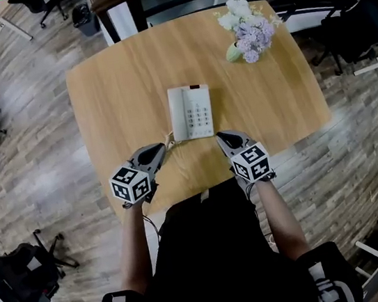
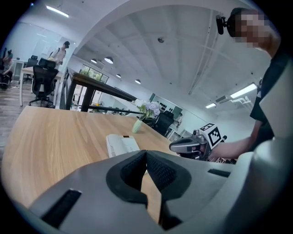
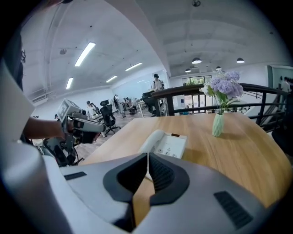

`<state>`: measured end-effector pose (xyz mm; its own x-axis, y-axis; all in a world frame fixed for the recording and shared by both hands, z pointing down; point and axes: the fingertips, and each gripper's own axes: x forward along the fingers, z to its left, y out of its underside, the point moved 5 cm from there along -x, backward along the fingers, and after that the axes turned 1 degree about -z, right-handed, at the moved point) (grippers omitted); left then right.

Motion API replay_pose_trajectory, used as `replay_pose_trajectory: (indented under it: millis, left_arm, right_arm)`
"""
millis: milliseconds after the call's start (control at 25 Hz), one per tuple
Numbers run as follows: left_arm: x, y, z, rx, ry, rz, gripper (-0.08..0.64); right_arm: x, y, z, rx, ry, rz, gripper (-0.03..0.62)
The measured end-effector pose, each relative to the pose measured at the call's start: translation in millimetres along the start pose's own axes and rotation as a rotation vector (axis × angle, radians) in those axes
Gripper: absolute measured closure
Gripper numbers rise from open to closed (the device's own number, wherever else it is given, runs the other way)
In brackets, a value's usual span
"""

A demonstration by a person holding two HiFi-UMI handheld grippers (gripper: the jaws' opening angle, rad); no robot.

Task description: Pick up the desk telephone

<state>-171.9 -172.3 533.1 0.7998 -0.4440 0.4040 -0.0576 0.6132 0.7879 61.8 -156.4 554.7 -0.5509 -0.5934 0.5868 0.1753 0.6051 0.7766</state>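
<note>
Pale wood is stretching out under everything: we are standing at the near edge of a wooden table [image 1: 116, 87], and the white desk telephone [image 1: 191, 112] is lying flat near its middle. Its handset [image 1: 178, 113] is resting in the cradle along the phone's left side, beside the keypad on the right. A short piece of cord [image 1: 169, 140] is poking out at the telephone's near left corner.

We are holding the left gripper [image 1: 161, 146] just beside that corner. Its jaws are pressing together on nothing, with only bare tabletop showing past the pads. We are holding the right gripper [image 1: 220, 136] just beside the telephone's near right corner, and its jaws are likewise meeting, empty. In both gripper views the telephone is sitting a little ahead of the jaws, apart from them.

Beyond the telephone and to its right, a pale green vase of lilac and white flowers [image 1: 247, 29] is standing upright on the table.
</note>
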Motion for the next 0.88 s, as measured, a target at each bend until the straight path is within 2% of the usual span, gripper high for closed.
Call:
replay_pose_trajectory:
  millis: [240, 440, 640, 680, 800, 880]
  left_arm:
    - [28, 1, 17, -0.061, -0.030, 0.030, 0.540]
    - [53, 9, 33, -0.135, -0.041, 0.050, 0.540]
    - [78, 15, 49, -0.174, -0.044, 0.099, 0.538]
    - [82, 17, 53, -0.188, -0.043, 0.104, 0.530]
    - [96, 25, 60, -0.230, -0.045, 0.128, 0.434]
    - [103, 32, 64, -0.244, -0.049, 0.152, 0.415]
  right_arm:
    - [21, -5, -33, 0.020, -0.024, 0.030, 0.568]
    - [40, 7, -52, 0.040, -0.070, 0.076, 0.566]
    - [57, 15, -69, 0.077, -0.108, 0.104, 0.566]
    - [61, 17, -71, 0.083, -0.116, 0.110, 0.566]
    - [70, 23, -77, 0.095, -0.135, 0.131, 0.566]
    - [75, 29, -81, 0.101, -0.144, 0.150, 0.566]
